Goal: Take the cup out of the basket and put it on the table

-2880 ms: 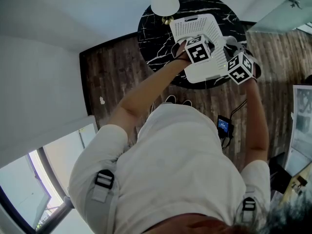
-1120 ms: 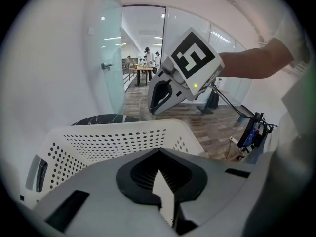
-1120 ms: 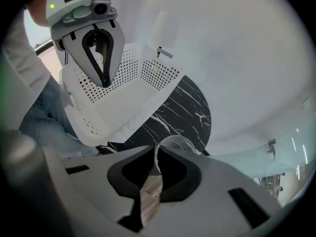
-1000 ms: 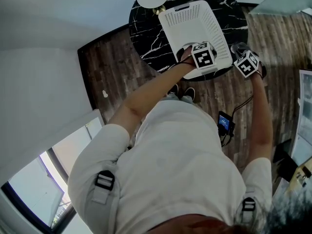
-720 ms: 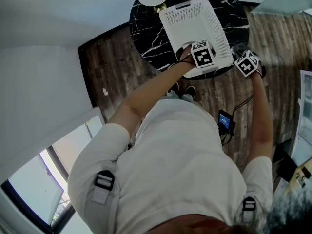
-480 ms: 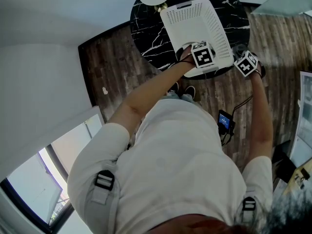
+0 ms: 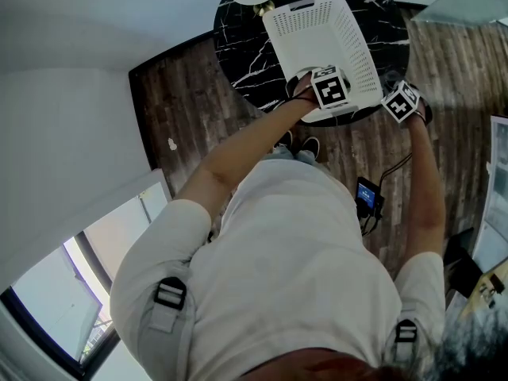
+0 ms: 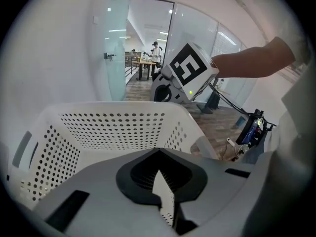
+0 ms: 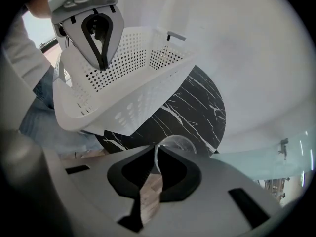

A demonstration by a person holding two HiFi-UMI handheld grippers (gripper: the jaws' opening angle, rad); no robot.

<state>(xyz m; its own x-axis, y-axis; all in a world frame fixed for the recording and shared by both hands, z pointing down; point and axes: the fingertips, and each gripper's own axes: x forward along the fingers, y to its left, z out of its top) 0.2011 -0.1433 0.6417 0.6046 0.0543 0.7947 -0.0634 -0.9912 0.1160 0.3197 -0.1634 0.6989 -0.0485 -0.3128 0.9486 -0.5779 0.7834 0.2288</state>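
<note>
Marble table [image 9: 190, 107], cup [image 9: 176, 142] in right gripper [image 9: 155, 153]

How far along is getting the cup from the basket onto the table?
Done: the clear cup is out of the basket. In hand: the right gripper pinches its rim near the edge of the table, while the left gripper clamps the basket's wall. Left: seat the cup on the table and release.

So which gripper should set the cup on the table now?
Right. The right gripper is shut on the clear cup at the table edge; the left gripper is clamped on the basket wall.
</note>
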